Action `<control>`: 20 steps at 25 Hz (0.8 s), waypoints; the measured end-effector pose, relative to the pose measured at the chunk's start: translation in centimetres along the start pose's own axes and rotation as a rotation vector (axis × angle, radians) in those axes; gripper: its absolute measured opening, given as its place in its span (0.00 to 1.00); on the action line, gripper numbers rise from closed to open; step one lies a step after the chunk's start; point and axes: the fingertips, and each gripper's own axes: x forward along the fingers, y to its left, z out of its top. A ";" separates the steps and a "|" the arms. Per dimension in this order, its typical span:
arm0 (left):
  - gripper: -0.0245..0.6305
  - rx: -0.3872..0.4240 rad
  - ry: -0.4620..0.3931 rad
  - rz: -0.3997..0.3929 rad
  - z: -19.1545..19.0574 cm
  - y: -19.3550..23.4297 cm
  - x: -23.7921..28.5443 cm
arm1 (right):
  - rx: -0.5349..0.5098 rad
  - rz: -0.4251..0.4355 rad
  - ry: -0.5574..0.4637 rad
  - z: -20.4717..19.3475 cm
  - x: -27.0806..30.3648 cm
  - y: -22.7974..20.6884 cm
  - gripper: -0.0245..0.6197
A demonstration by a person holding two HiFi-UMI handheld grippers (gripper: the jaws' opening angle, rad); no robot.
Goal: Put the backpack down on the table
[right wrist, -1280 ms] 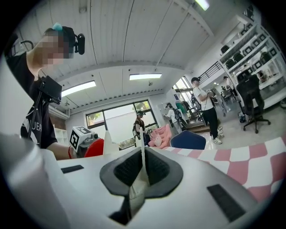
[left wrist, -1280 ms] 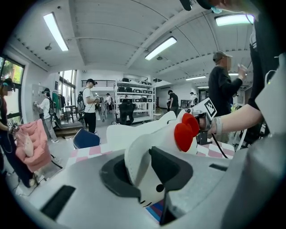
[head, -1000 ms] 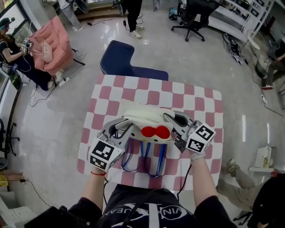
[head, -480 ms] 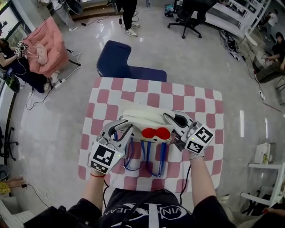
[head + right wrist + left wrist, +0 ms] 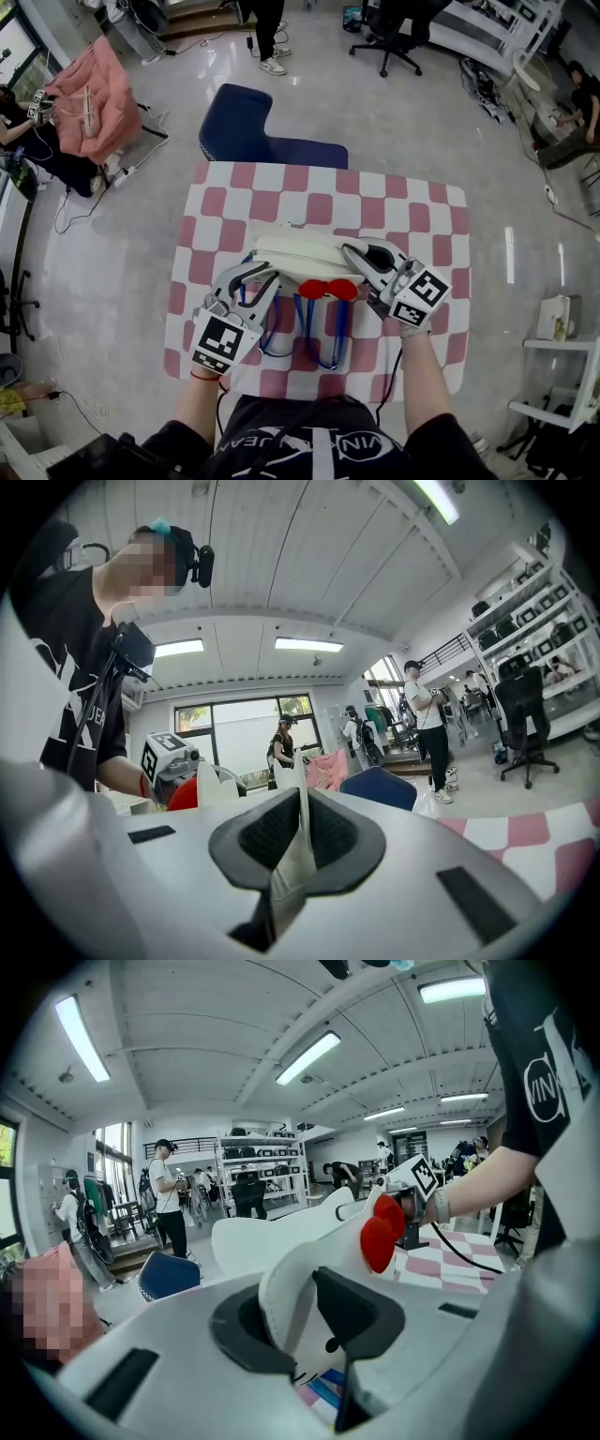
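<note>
Head view: the white backpack (image 5: 298, 251) sits over the near middle of the checked surface (image 5: 281, 183), held from both sides. The left claw (image 5: 255, 278) grips its left end and the right claw (image 5: 361, 258) its right end. A red bow (image 5: 328, 290) shows on the near face, and blue straps (image 5: 319, 339) trail from it toward the near edge. From this steep angle it is hard to say whether the bag's base rests on the cloth or hangs just above it.

In the left gripper view, the dark pads are pressed on a thick white panel of the backpack, which fills the gap between them. In the right gripper view, the jaws are pinched nearly together on a thin white flap of the bag.

The far half of the surface is bare, with open checks out to the far edge and both far corners. Narrower bare strips run along the left and right edges beside each claw. The near edge lies close to the person's torso, and the strap loops end just short of it.

Beyond the far left corner stands a navy seat (image 5: 246, 131), close to the surface's edge. Open floor lies to the left and right. A pink cloth (image 5: 92, 89) and an office chair (image 5: 394, 36) stand well apart.
</note>
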 end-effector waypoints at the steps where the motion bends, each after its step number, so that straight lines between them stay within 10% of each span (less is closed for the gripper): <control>1: 0.18 0.001 0.002 -0.001 -0.1 0.1 0.1 | -0.002 -0.001 0.005 0.0 0.1 -0.1 0.06; 20: 0.21 -0.055 0.018 0.077 -1.5 -0.3 -1.4 | 0.023 -0.087 0.069 -0.7 -1.1 0.2 0.10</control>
